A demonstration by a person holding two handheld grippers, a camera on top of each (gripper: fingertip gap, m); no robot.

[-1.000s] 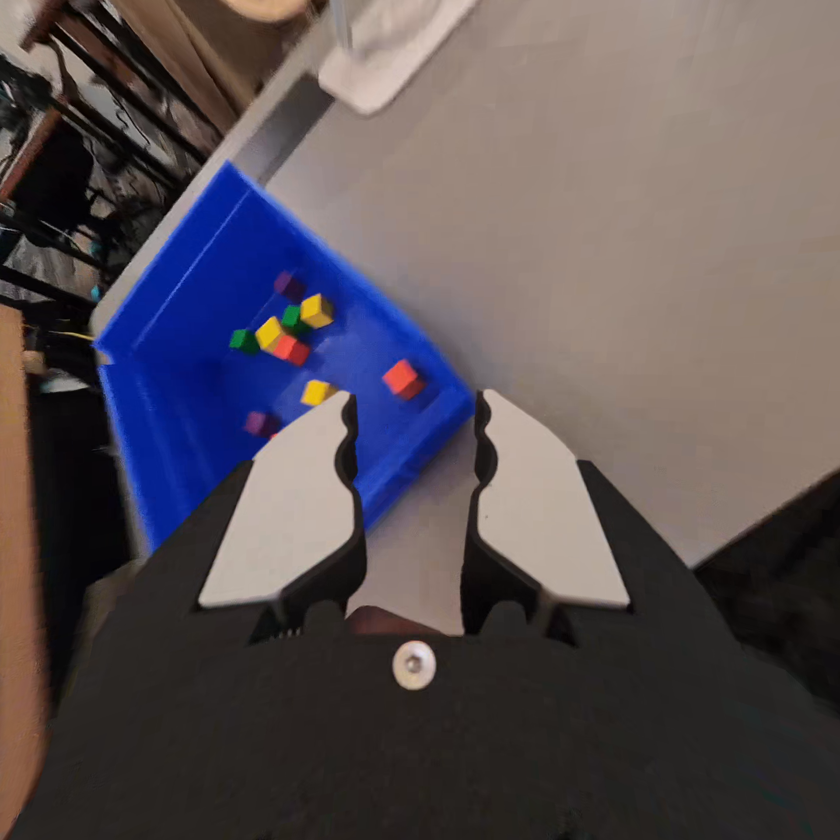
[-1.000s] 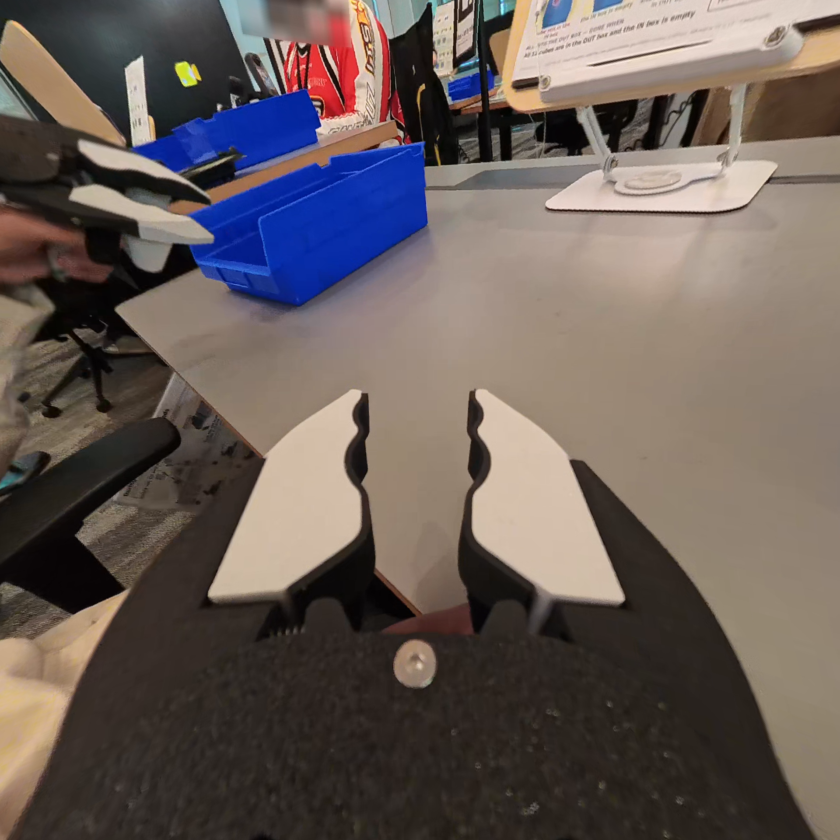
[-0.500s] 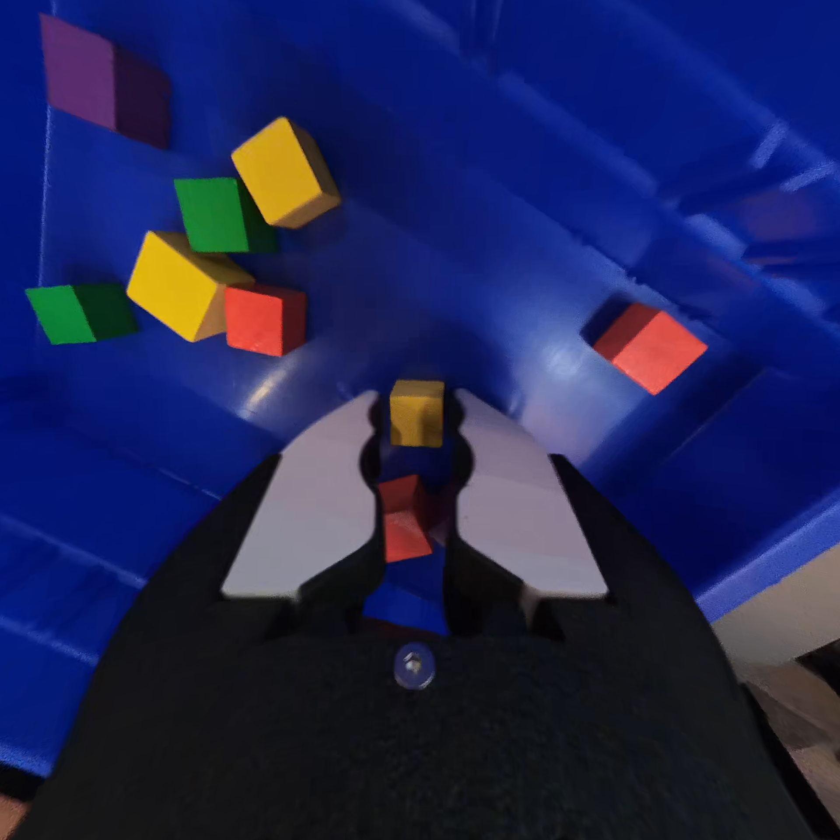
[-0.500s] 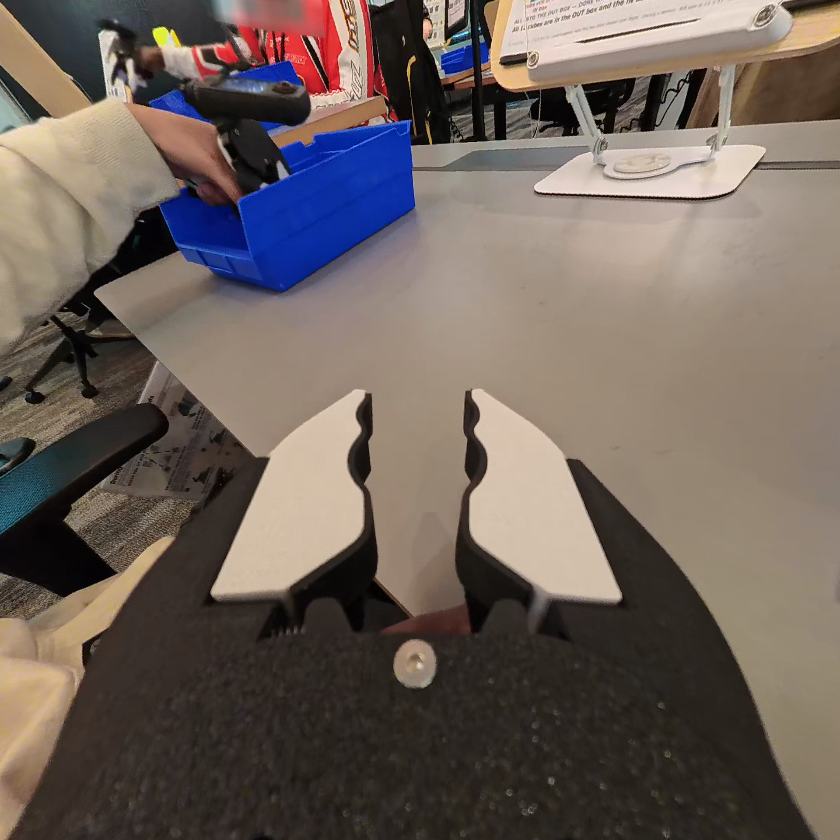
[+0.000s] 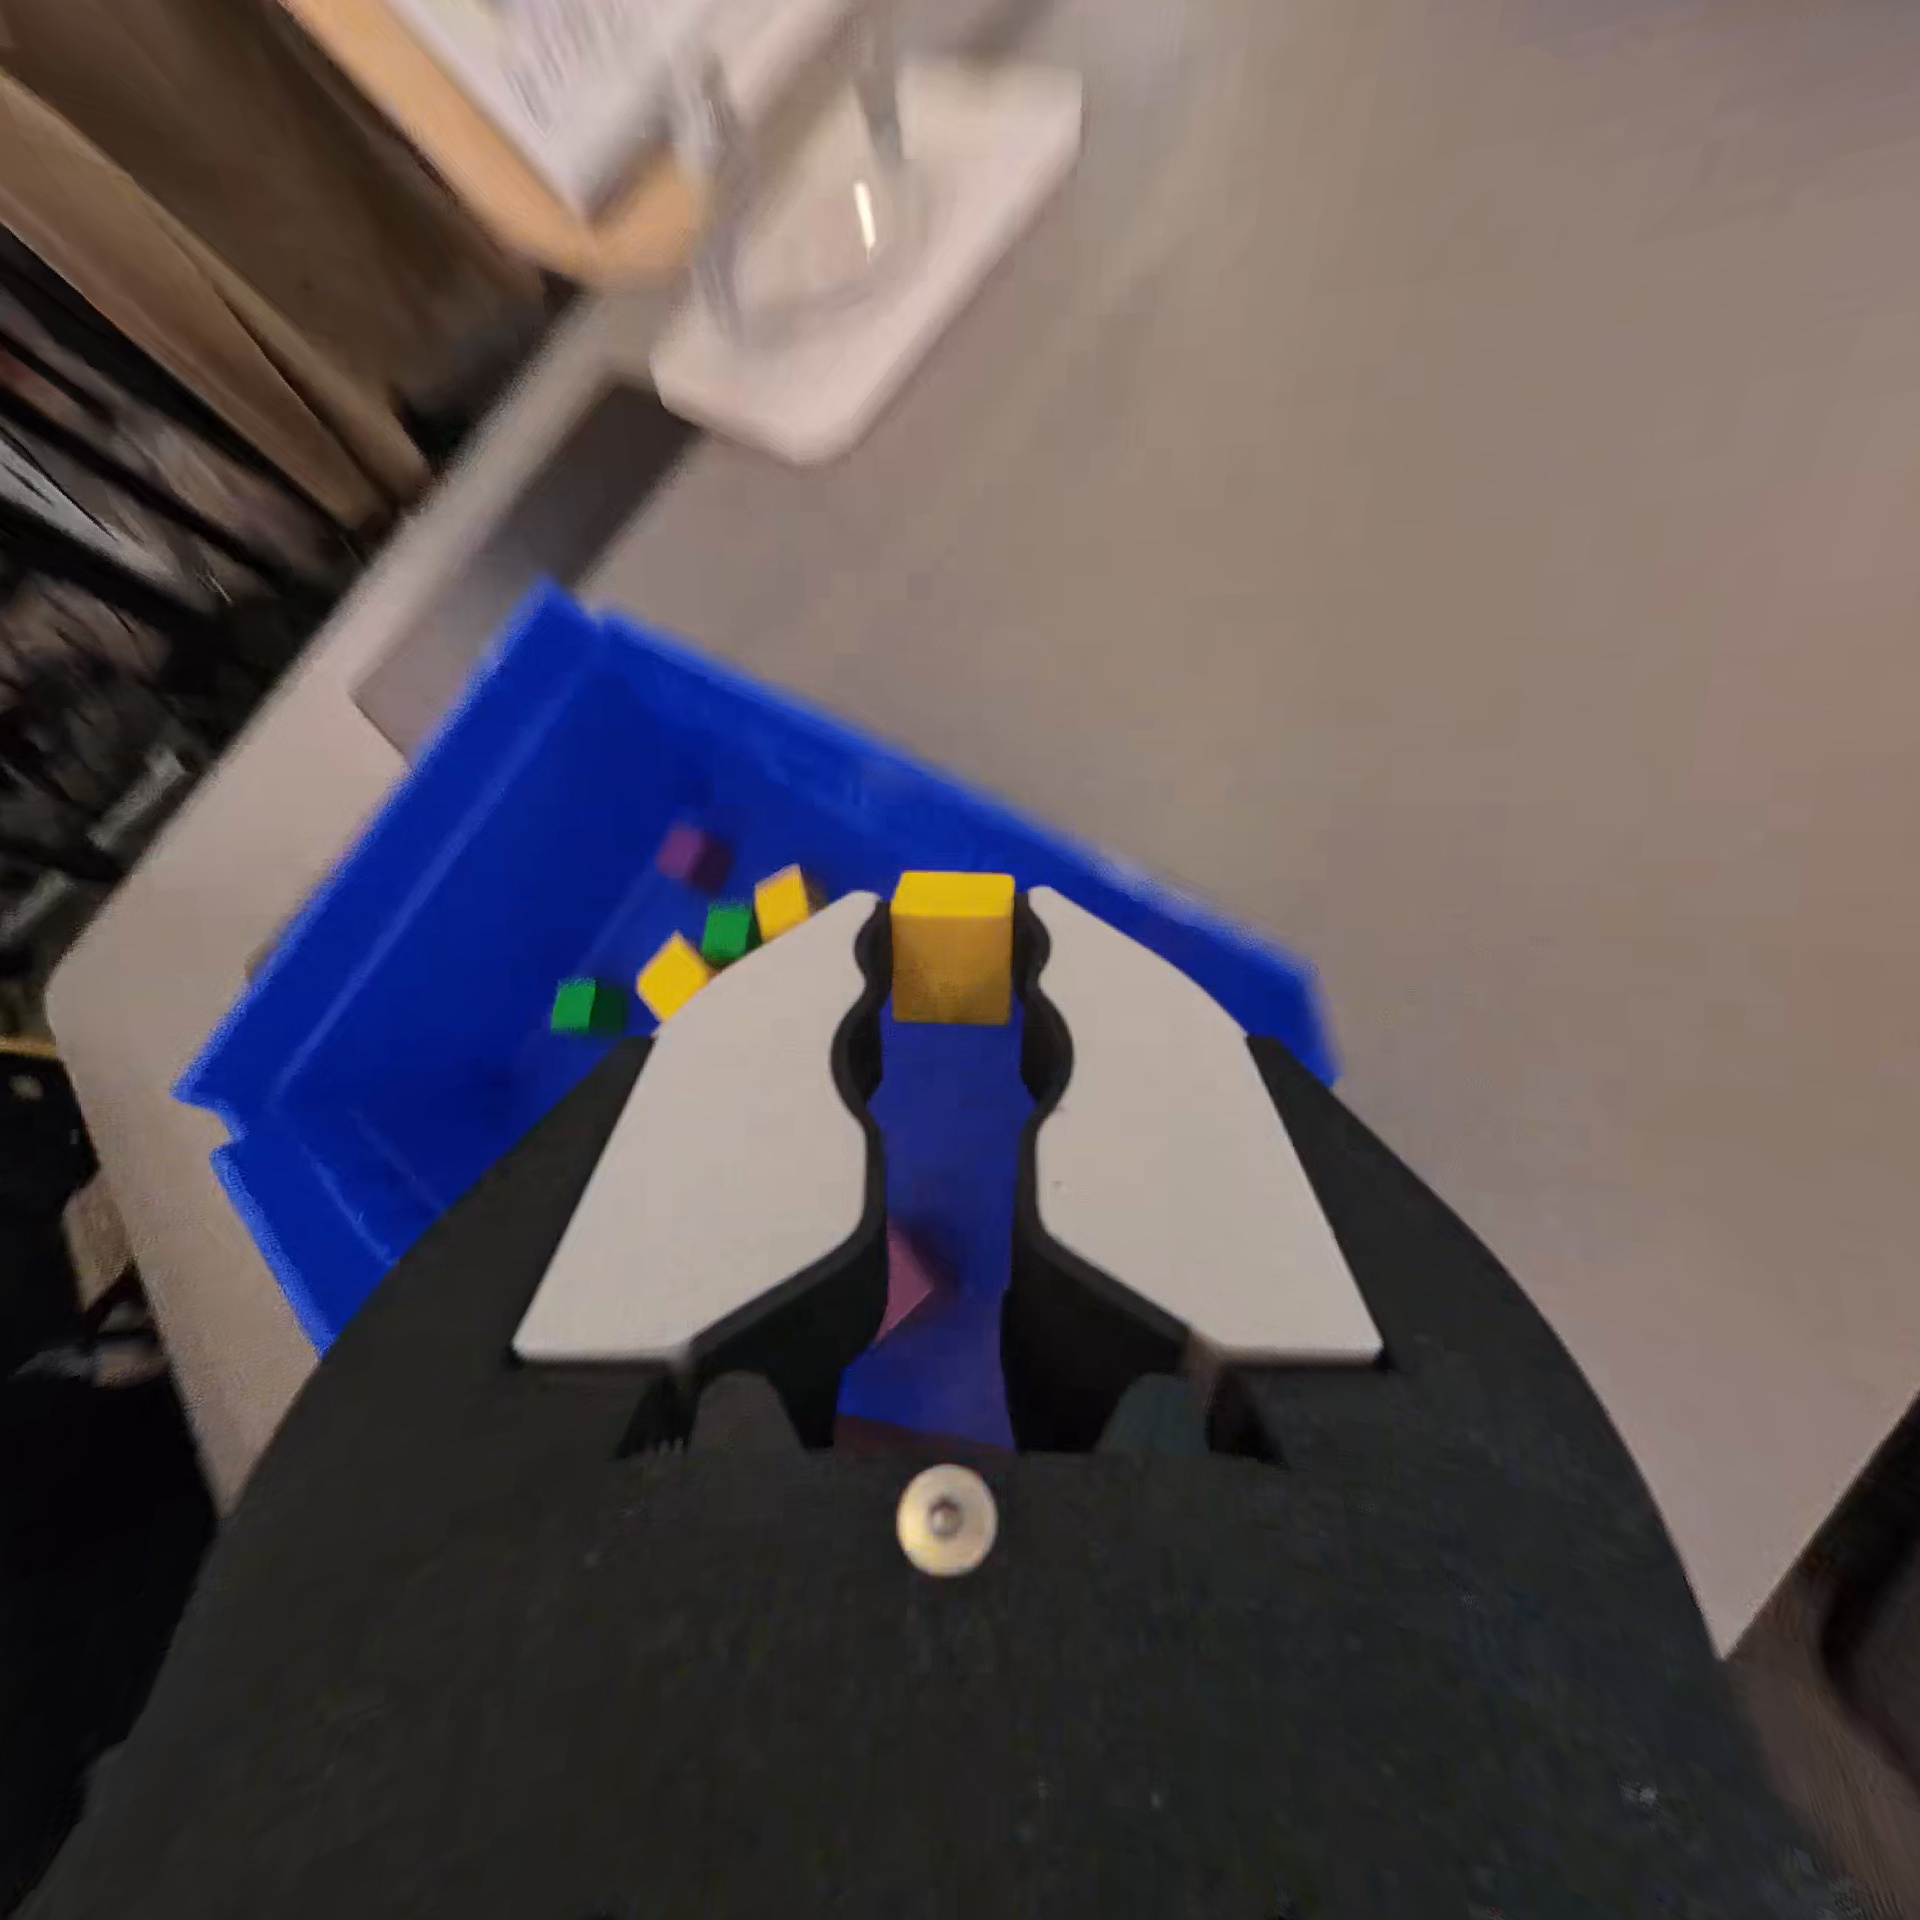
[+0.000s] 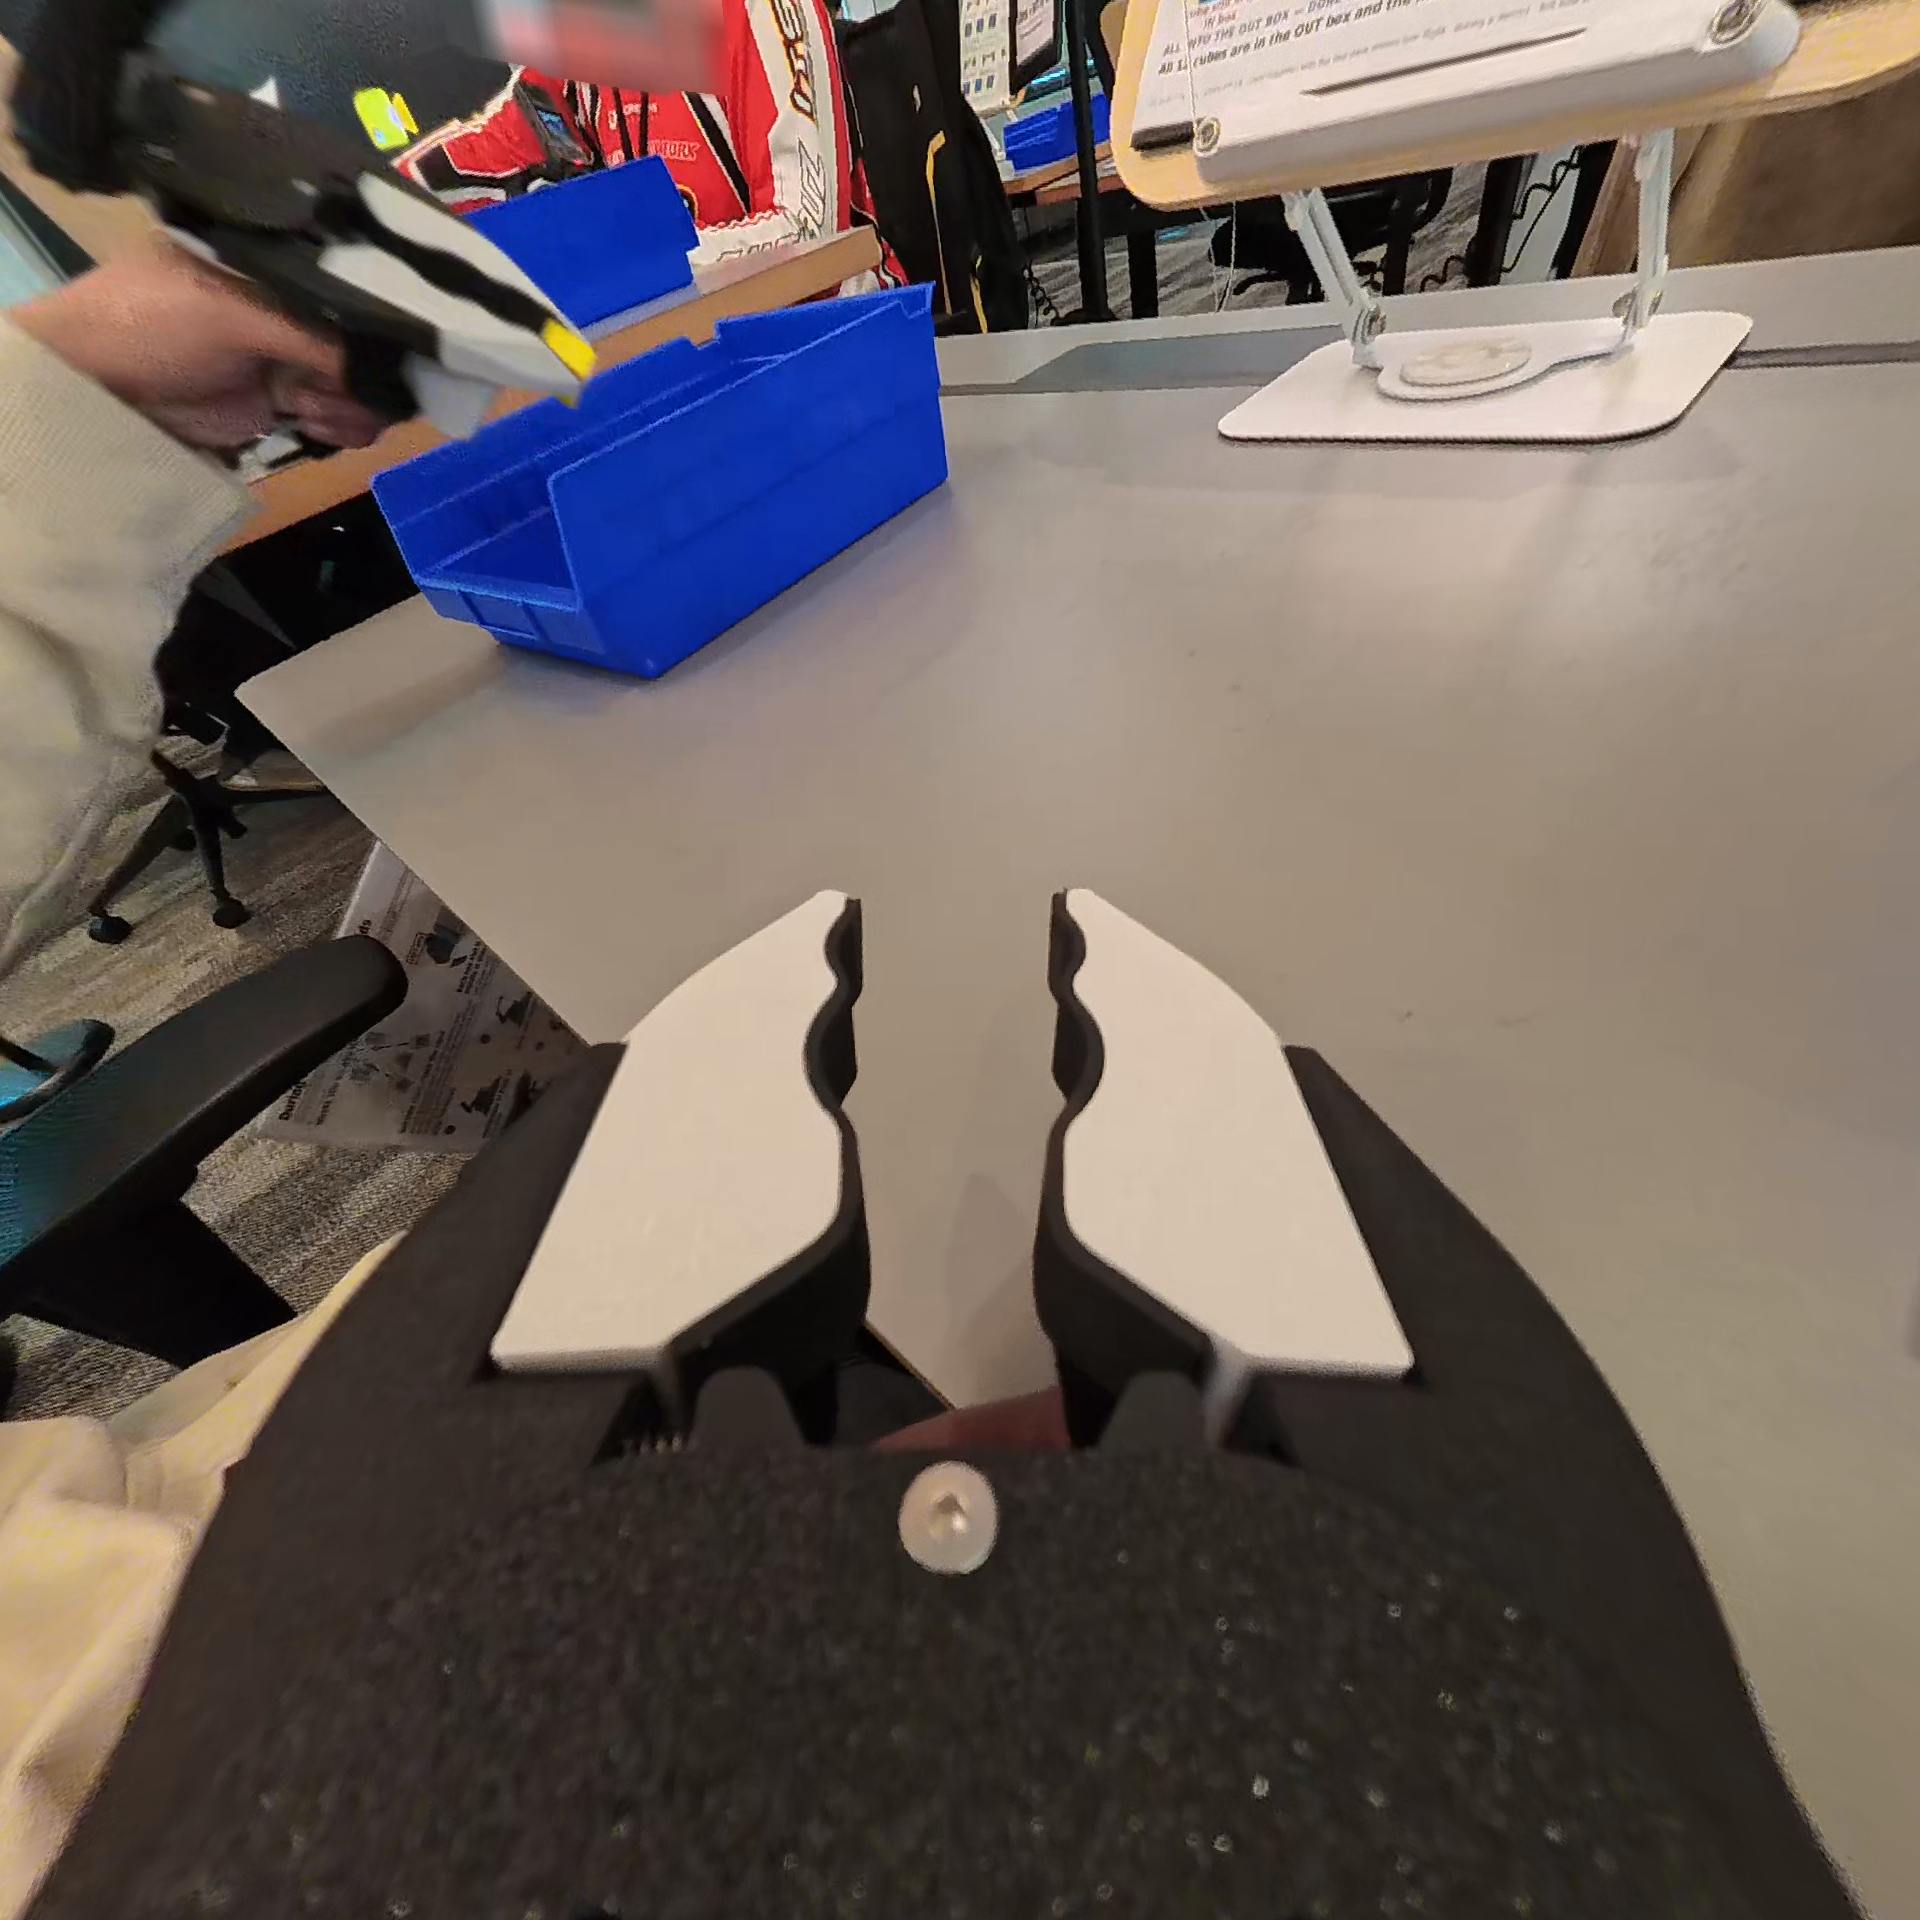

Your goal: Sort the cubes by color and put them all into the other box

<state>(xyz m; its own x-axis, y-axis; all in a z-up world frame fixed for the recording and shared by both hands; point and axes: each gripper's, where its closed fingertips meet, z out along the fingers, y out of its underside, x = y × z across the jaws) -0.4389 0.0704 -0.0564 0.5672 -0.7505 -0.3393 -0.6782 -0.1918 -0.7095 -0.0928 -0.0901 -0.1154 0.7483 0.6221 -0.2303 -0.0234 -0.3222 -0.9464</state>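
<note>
Left gripper (image 5: 952, 940): jaws clamping a yellow cube (image 5: 952, 961) at their tips.
Right gripper (image 6: 956, 909): jaws gaping, gripping nothing.

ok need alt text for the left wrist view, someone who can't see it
The left gripper holds a yellow cube between its fingertips above a blue box on a grey table. Inside the box lie two more yellow cubes, two green and two purple ones. The blurred white base of a stand sits beyond.

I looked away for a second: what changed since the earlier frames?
The left gripper dipped into the blue box, closed on a yellow cube and lifted it clear above the box. The right gripper stayed open and empty over the table.
</note>
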